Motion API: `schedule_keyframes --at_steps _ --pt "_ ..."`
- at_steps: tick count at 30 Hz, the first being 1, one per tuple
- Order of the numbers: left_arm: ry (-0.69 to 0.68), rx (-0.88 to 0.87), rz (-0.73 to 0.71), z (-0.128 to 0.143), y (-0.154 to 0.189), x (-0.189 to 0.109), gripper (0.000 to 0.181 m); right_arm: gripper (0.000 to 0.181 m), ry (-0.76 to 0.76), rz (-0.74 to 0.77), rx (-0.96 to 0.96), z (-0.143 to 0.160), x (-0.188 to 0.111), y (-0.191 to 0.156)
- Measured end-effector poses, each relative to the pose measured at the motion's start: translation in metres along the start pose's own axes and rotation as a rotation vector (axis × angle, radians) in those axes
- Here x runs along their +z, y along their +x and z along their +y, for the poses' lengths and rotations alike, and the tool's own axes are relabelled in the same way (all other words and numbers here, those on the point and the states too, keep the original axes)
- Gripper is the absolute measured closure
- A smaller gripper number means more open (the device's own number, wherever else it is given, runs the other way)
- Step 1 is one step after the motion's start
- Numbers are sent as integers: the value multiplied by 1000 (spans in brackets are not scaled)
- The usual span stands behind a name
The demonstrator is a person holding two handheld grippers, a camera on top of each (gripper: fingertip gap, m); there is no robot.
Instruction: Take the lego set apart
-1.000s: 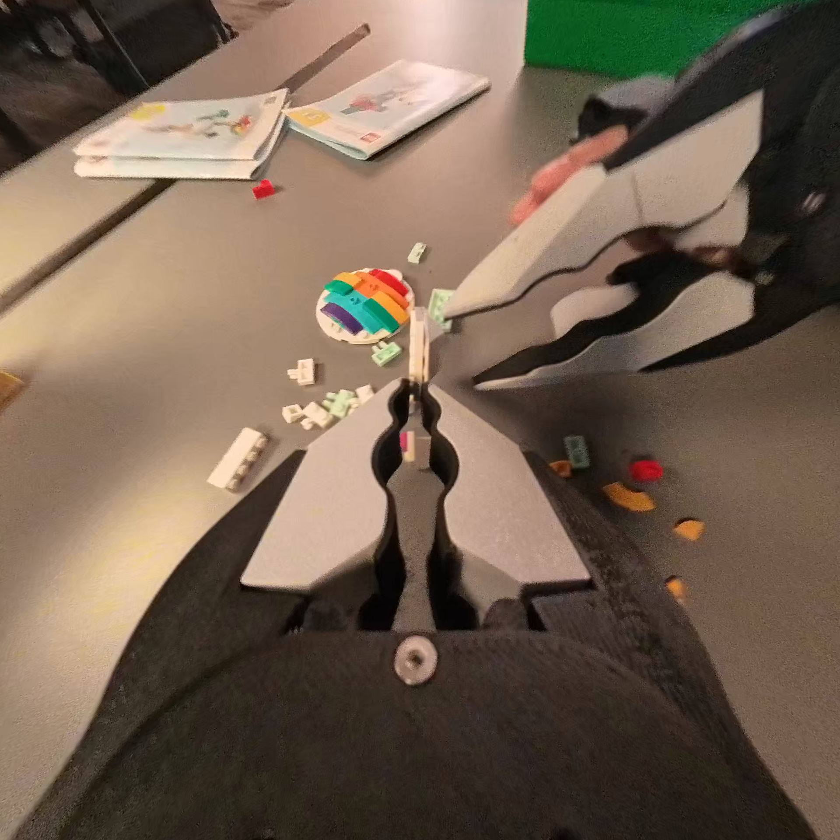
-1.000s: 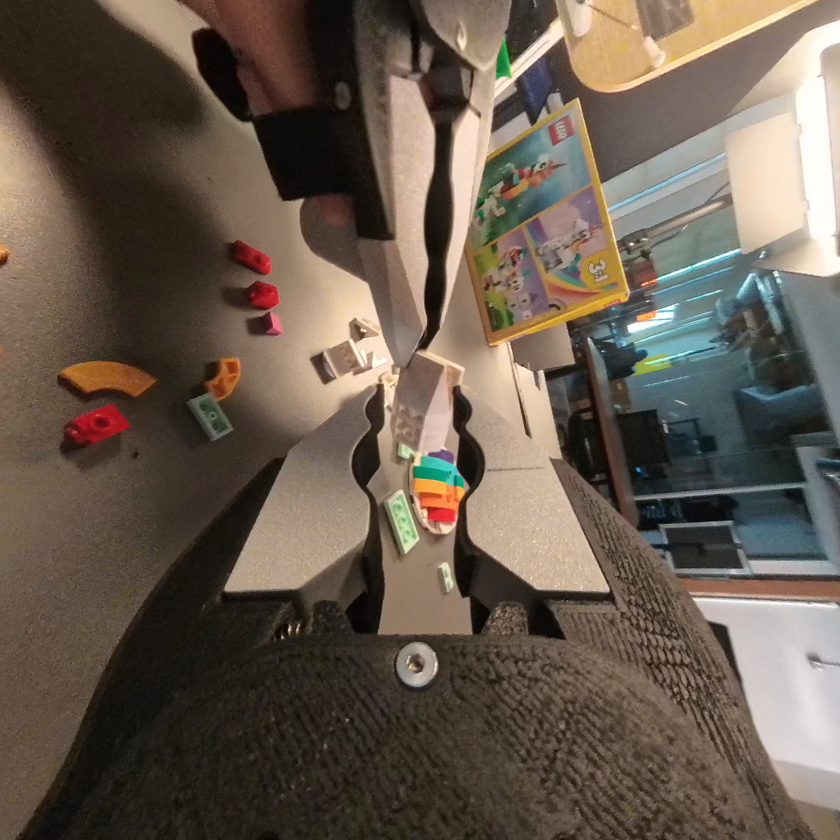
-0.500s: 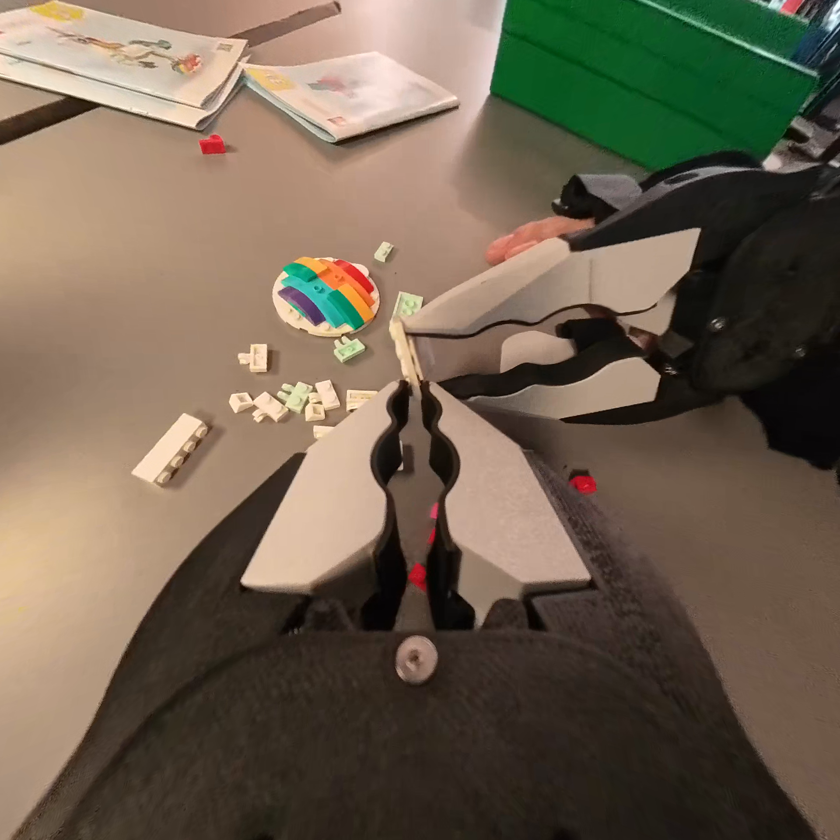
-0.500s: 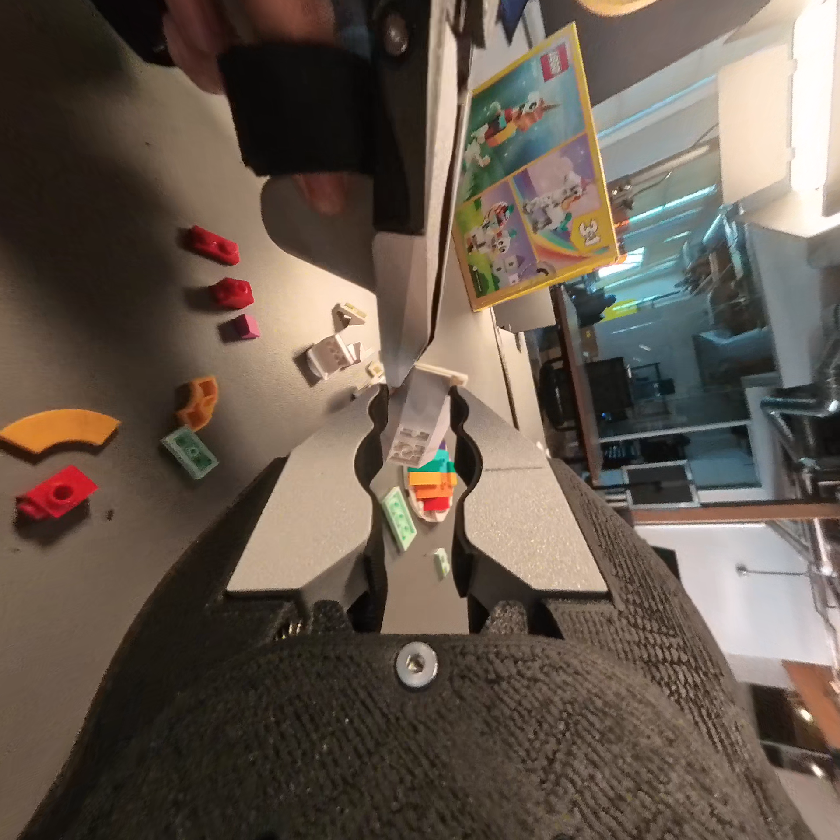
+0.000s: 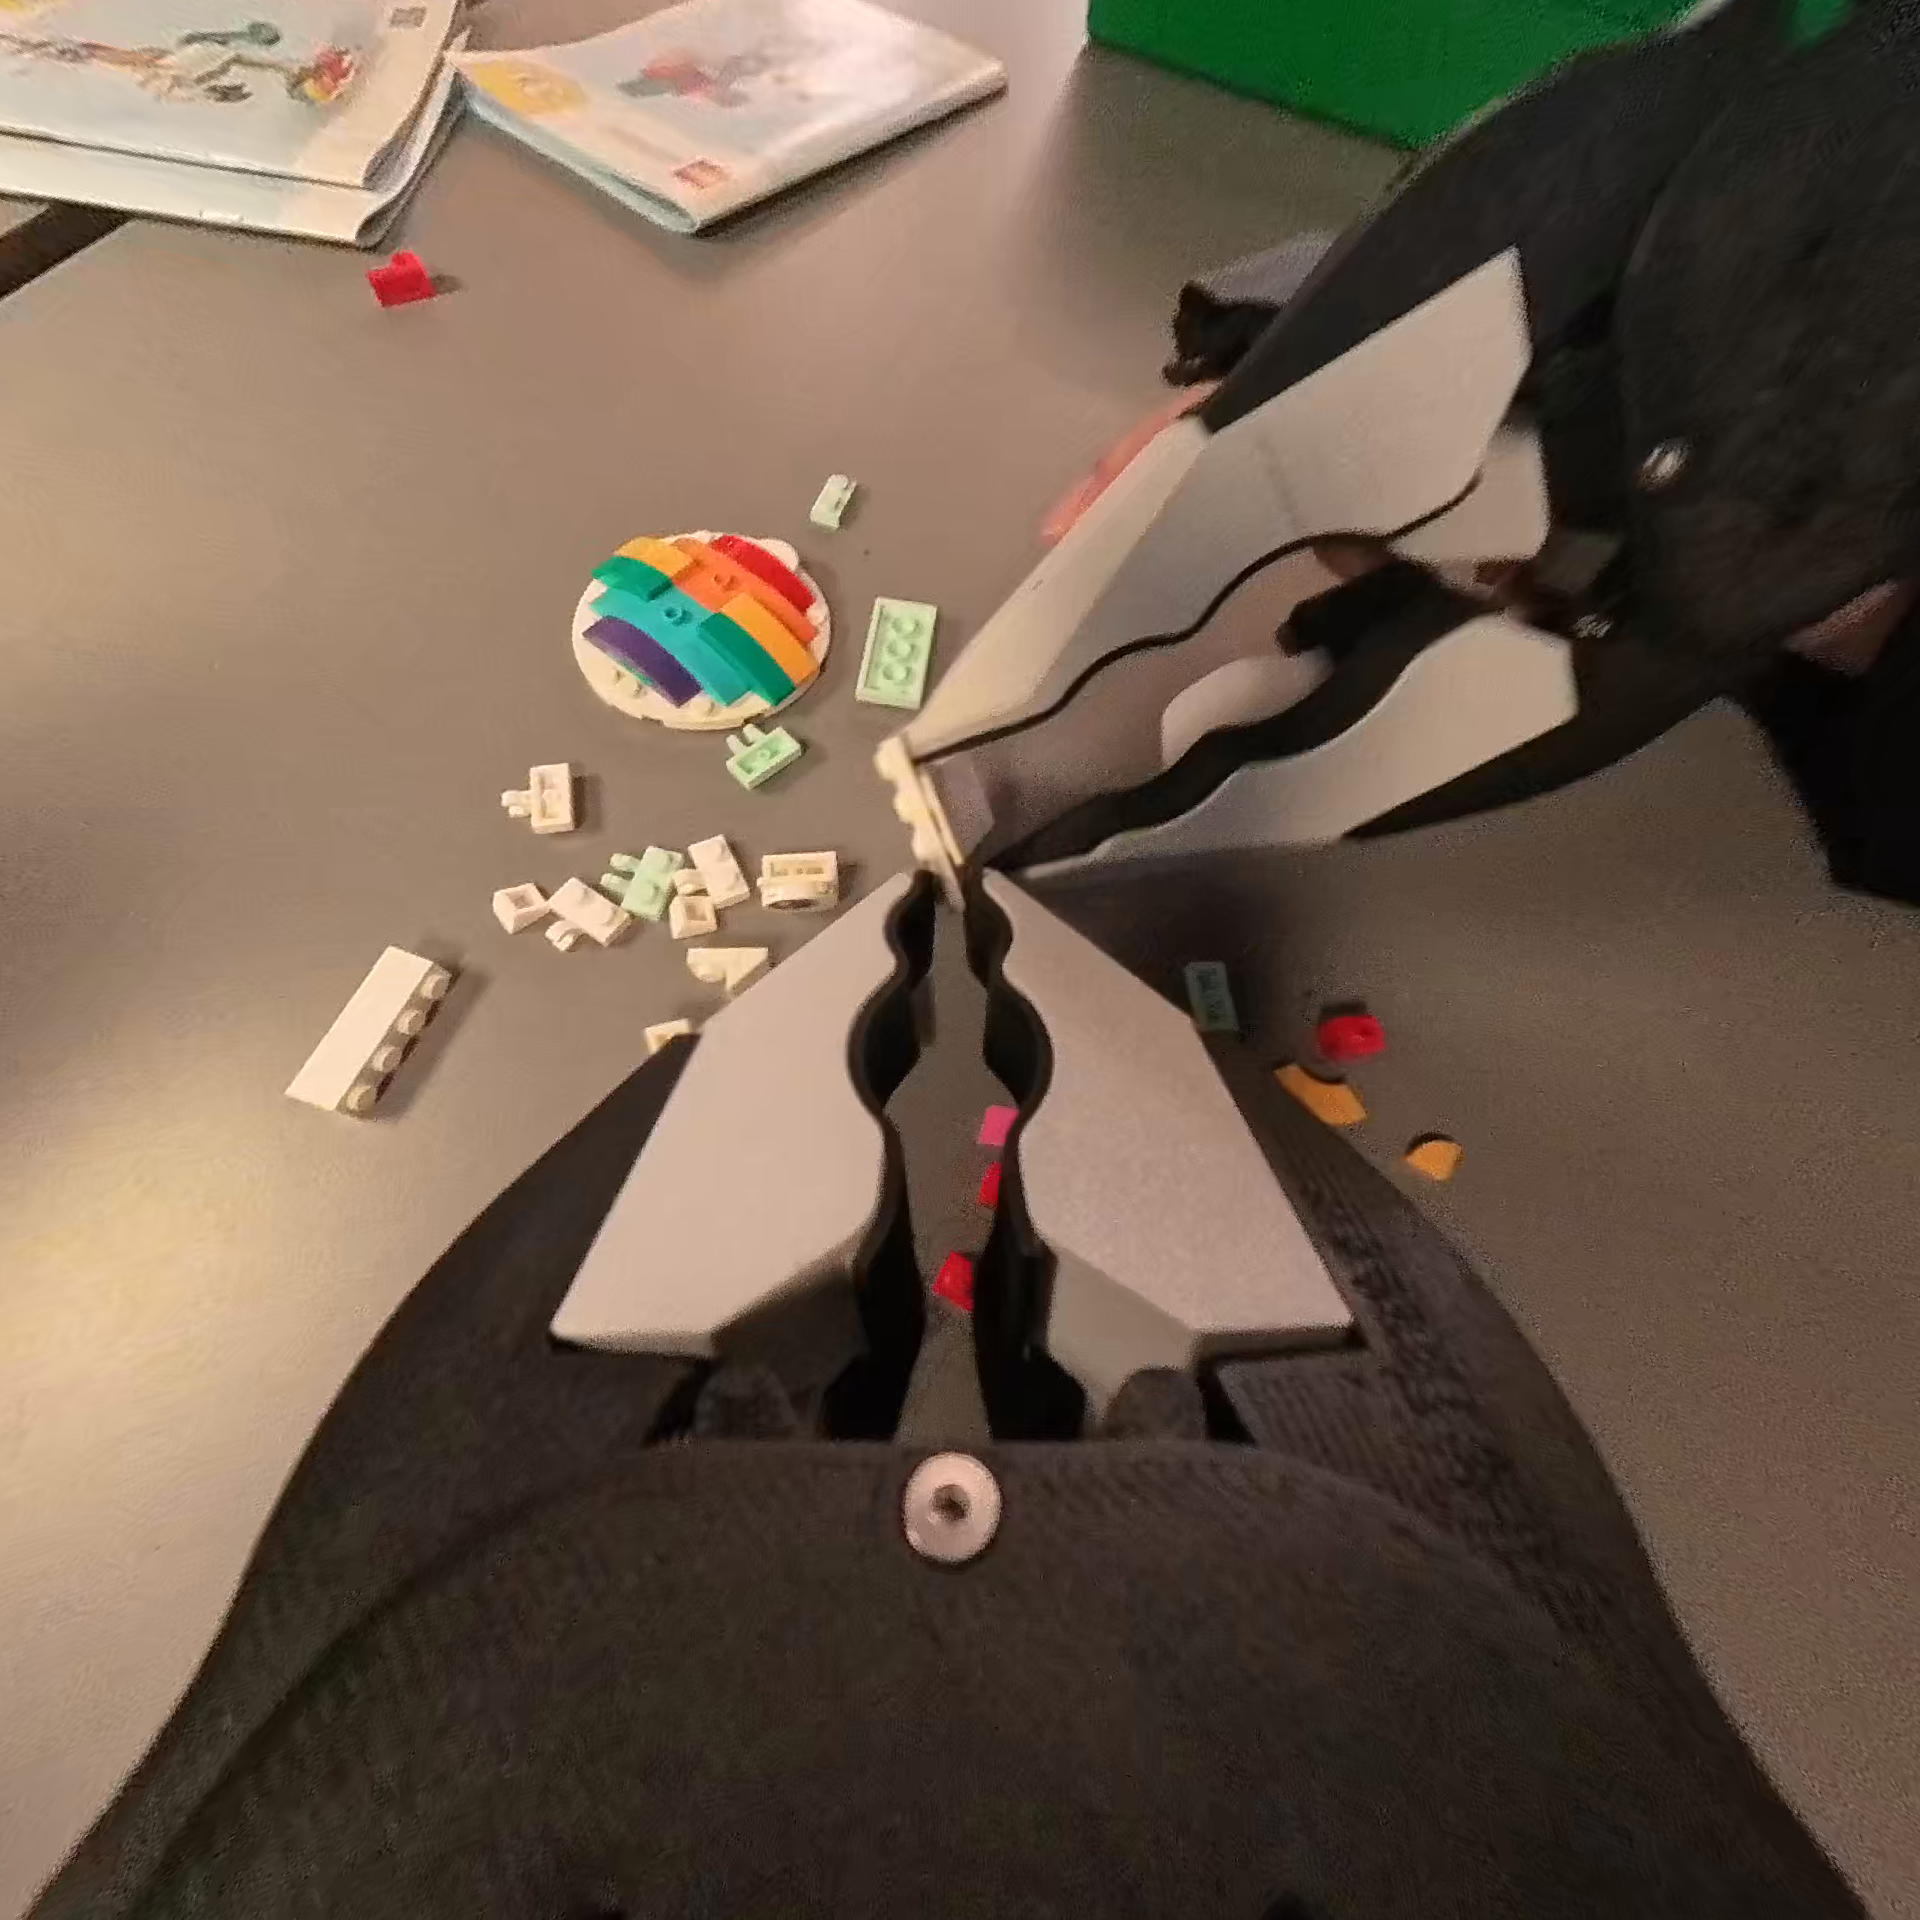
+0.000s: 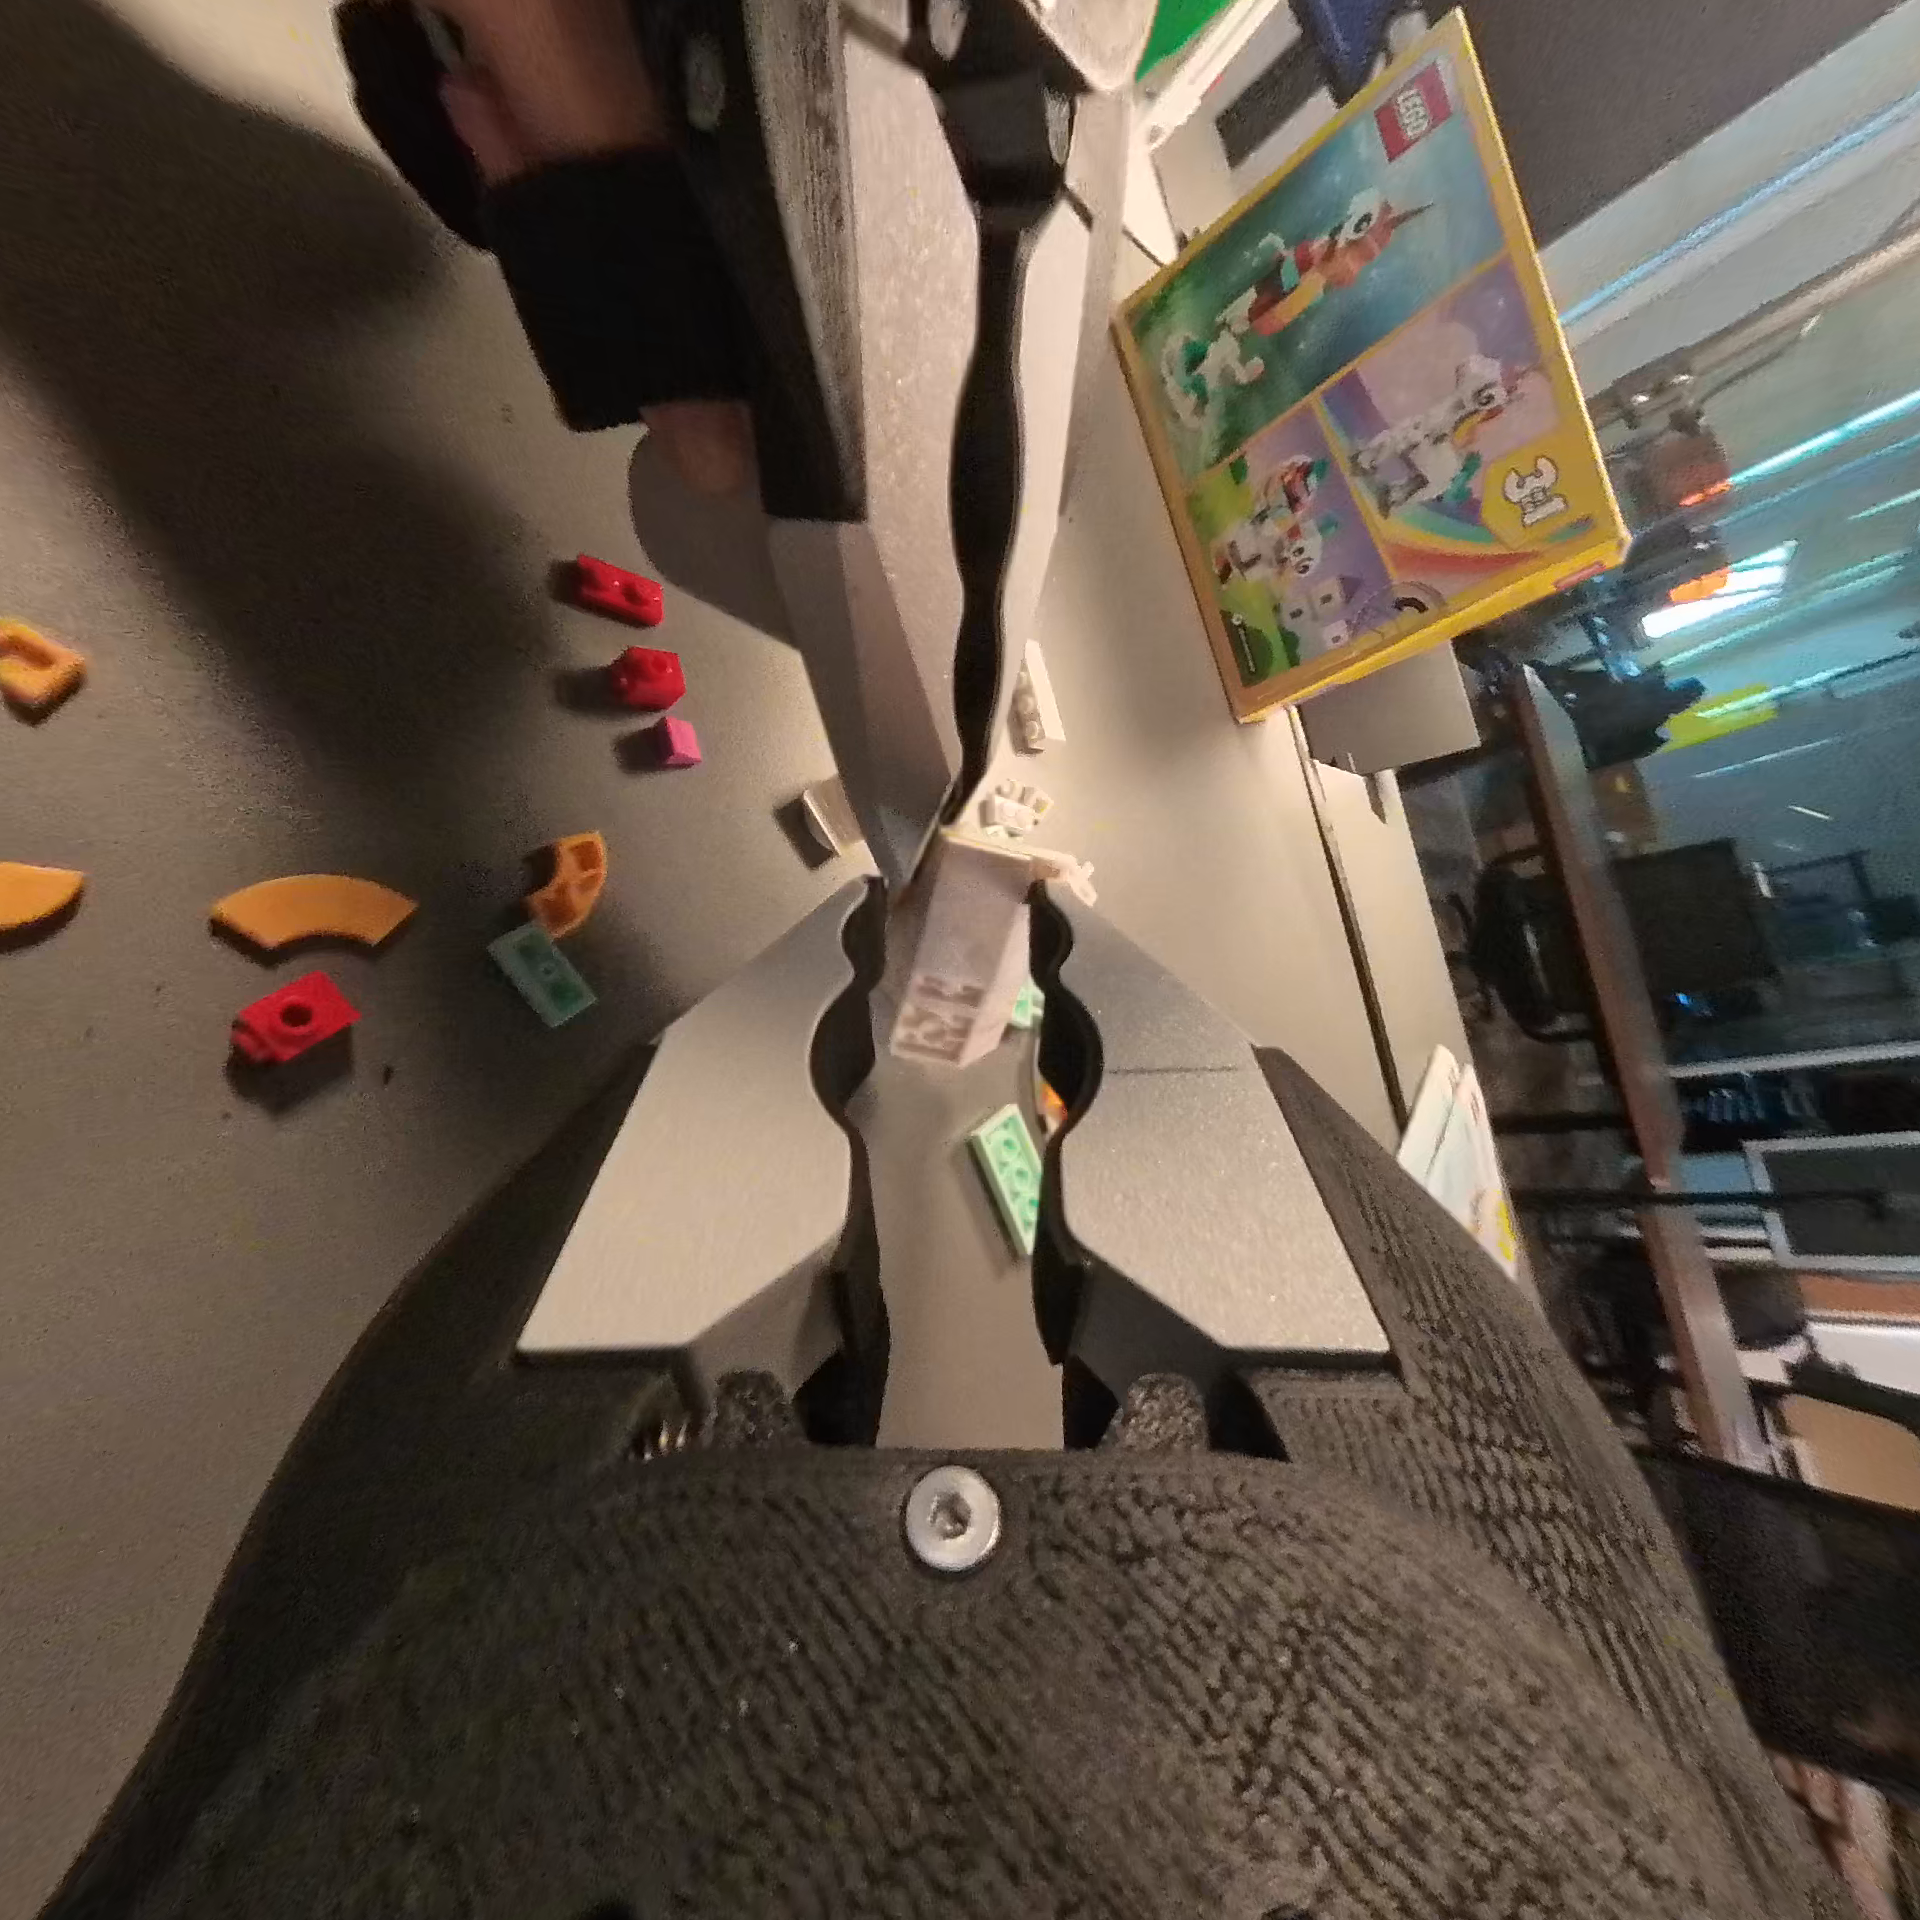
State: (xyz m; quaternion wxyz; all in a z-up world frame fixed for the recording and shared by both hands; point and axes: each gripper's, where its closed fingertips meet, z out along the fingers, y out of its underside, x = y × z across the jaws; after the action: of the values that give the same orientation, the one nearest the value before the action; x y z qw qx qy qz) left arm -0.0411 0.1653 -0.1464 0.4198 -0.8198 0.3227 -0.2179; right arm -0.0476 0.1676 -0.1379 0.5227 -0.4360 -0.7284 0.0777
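Observation:
A small white lego piece [image 5: 916, 805] is pinched between both grippers above the grey table [image 5: 312, 468]. My left gripper [image 5: 940, 883] is shut on its thin near edge. My right gripper [image 5: 940, 802] comes in from the right and is shut on the same piece. In the right wrist view the white piece [image 6: 951, 977] sits between my right gripper's fingertips [image 6: 956, 894], and the left gripper [image 6: 940, 821] meets it from above. A round white disc with a rainbow top [image 5: 701, 629] lies on the table beyond.
Loose white and mint bits [image 5: 644, 883], a long white brick [image 5: 369, 1029] and a mint plate [image 5: 897, 652] lie left of the grippers. Red and orange pieces [image 6: 312, 914] lie on the other side. Booklets [image 5: 727, 104], a green box [image 5: 1351, 52] and the set's box [image 6: 1371, 364] stand farther off.
Both grippers stay shut on the white piece. The two have shifted and turned a little against each other above the table, and the piece now stands more end-on in the right wrist view.

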Motion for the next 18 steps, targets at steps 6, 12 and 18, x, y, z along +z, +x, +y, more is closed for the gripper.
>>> schedule_keyframes --at_steps 6,12,18 --pt "59 -106 92 -8 5 -4 176 160 52 1 56 -3 -4 4" --pt "40 -111 99 -4 2 -4 176 160 0 20 79 -3 -1 3" --pt "28 -102 124 -1 5 -4 176 160 56 -75 206 -2 -2 -1"
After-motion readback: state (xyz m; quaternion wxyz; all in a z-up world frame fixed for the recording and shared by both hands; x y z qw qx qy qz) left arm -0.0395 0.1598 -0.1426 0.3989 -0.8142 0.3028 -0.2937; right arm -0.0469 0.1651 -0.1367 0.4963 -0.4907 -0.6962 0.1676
